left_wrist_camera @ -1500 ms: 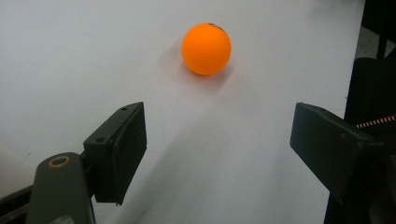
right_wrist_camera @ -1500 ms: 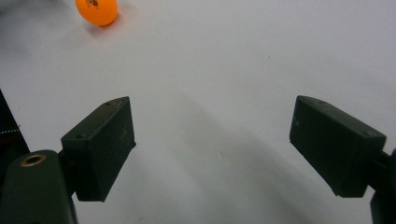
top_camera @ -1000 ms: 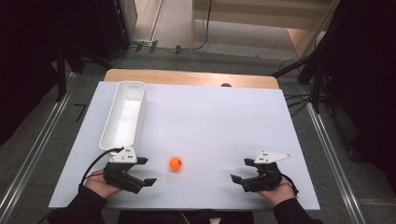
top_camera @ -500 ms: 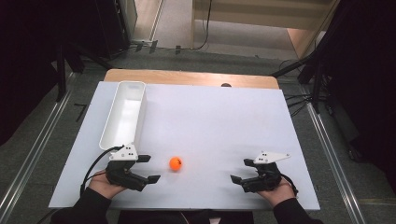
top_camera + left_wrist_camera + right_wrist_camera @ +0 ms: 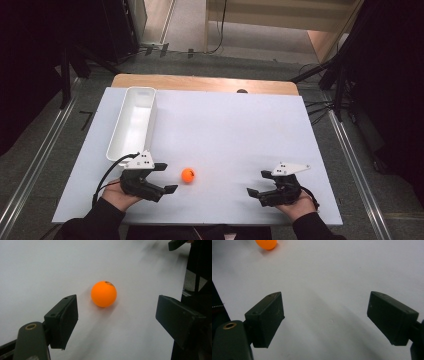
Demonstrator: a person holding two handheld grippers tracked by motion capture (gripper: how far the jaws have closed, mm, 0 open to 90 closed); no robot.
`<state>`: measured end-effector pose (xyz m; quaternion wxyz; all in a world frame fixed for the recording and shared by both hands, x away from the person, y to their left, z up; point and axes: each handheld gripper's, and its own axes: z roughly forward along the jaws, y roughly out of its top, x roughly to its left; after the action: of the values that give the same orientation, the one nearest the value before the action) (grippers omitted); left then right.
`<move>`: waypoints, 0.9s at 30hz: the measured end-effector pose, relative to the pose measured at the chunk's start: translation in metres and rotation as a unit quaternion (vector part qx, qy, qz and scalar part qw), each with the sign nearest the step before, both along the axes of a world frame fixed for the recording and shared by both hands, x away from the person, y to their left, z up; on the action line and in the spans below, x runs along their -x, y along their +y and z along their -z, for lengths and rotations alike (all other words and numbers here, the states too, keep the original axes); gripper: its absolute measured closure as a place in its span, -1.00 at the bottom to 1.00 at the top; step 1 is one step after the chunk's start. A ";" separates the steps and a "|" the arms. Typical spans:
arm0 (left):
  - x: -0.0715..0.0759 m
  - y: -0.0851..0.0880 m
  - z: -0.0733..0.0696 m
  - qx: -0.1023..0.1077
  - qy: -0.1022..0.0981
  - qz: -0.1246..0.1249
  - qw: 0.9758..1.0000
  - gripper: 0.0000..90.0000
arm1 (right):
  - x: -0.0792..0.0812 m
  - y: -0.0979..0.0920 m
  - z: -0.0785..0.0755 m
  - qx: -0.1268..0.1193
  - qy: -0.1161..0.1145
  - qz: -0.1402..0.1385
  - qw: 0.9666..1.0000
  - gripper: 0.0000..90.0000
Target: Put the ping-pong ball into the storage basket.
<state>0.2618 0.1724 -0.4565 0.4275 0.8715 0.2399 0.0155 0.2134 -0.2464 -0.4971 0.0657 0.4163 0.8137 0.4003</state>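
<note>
my left gripper (image 5: 164,178) points its wide, empty jaws at the orange ball (image 5: 188,174) just beside them on the near table (image 5: 240,130); my right gripper (image 5: 260,183), well apart, also gapes wide and empty.

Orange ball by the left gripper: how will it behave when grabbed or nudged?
The ball is round and lies free on the flat table, so a nudge would probably roll it. It looks smooth and likely light, so it may slip from the left gripper's open jaws.
</note>
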 end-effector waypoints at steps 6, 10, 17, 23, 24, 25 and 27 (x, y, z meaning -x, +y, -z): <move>-0.005 -0.005 -0.003 0.011 0.014 0.003 1.000 -0.61 | 0.000 0.000 0.000 0.000 0.001 0.001 1.000 -0.72; -0.009 -0.008 -0.002 0.019 0.027 0.001 0.999 -0.71 | 0.000 0.000 0.000 0.000 0.000 0.000 1.000 -0.72; -0.012 -0.016 -0.003 0.031 0.040 0.014 0.999 -1.00 | 0.000 0.000 0.001 0.000 -0.001 0.000 1.000 -0.72; -0.013 -0.024 -0.005 0.019 0.023 0.006 1.000 -1.00 | 0.000 0.000 0.001 0.002 -0.001 0.000 1.000 -0.72; -0.014 -0.025 -0.006 0.018 0.020 0.004 1.000 -1.00 | 0.000 0.000 0.001 0.002 -0.001 0.000 1.000 -0.72; -0.014 -0.026 -0.006 0.019 0.016 -0.001 1.000 -1.00 | 0.000 0.000 0.001 0.002 -0.001 0.000 1.000 -0.72; -0.016 -0.027 -0.007 0.020 0.013 -0.008 1.000 -1.00 | 0.000 -0.001 0.001 0.003 -0.001 -0.001 1.000 -0.72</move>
<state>0.2774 0.1450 -0.4495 0.4418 0.8608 0.2527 0.0022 0.2136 -0.2470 -0.4982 0.0671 0.4148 0.8153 0.3983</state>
